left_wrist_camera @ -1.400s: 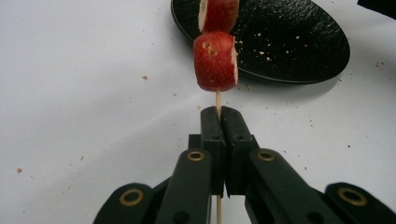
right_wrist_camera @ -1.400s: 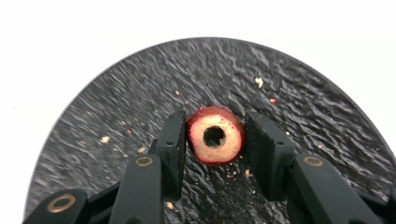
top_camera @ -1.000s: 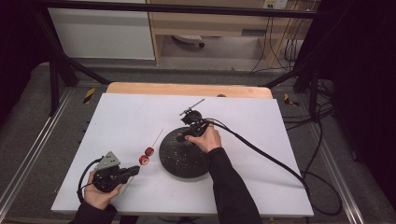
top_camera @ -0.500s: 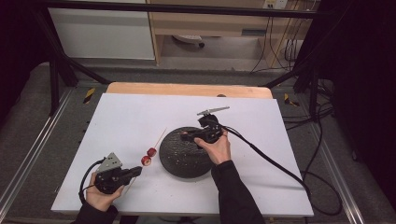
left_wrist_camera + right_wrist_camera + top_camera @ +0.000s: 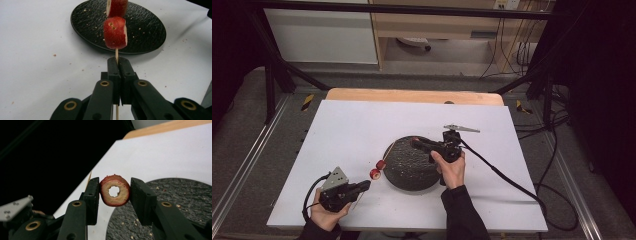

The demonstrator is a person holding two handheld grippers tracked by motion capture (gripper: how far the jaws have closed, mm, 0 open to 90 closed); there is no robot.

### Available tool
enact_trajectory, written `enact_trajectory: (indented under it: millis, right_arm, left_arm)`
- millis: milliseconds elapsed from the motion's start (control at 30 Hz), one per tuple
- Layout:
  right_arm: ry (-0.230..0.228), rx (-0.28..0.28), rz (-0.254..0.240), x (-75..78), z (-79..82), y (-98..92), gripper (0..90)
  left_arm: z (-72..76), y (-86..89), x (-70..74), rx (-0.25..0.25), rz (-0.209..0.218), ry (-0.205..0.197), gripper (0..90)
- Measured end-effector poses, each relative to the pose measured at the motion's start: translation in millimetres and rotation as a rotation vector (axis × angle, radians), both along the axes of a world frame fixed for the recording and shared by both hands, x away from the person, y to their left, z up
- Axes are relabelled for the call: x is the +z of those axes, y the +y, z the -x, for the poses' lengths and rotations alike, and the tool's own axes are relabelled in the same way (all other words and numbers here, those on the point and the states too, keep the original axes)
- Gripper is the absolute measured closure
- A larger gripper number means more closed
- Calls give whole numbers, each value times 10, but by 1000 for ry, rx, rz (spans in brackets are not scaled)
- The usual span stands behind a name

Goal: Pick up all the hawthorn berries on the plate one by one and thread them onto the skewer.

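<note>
My left gripper (image 5: 363, 185) rests at the table's near left, shut on a thin wooden skewer (image 5: 116, 53). Two red fruit pieces (image 5: 115, 32) are threaded on the skewer, and I see them just left of the black plate (image 5: 409, 170). In the left gripper view the jaws (image 5: 117, 61) meet tightly around the stick. My right gripper (image 5: 417, 144) hovers over the plate's far right part, pointing left. It is shut on a cored red fruit slice (image 5: 115, 190), a ring with pale flesh and a round hole.
The black textured plate (image 5: 180, 202) carries crumbs and lies mid-table on a white sheet (image 5: 352, 125). A wooden table edge (image 5: 412, 95) runs along the back. Cables (image 5: 507, 177) trail from the right gripper over the table's right side.
My right hand has carried the fruit slice to the right and a little nearer across the plate. The left hand and skewer have stayed still.
</note>
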State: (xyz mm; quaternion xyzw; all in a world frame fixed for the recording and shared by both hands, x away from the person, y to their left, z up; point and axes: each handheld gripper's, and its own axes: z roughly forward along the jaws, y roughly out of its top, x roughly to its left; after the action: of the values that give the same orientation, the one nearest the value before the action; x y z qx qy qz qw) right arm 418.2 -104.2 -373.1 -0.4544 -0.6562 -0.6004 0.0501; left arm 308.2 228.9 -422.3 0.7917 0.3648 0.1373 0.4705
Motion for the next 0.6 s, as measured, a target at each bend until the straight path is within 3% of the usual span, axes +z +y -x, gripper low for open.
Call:
enact_trajectory:
  millis: [400, 600]
  right_arm:
    - [-41, -75, -138, -7, 36, -29, 607]
    - [-73, -105, -196, -4, 38, -21, 607]
  left_arm:
    - [71, -256, -65, 29, 58, 0, 883]
    - [99, -373, -90, 44, 91, -20, 883]
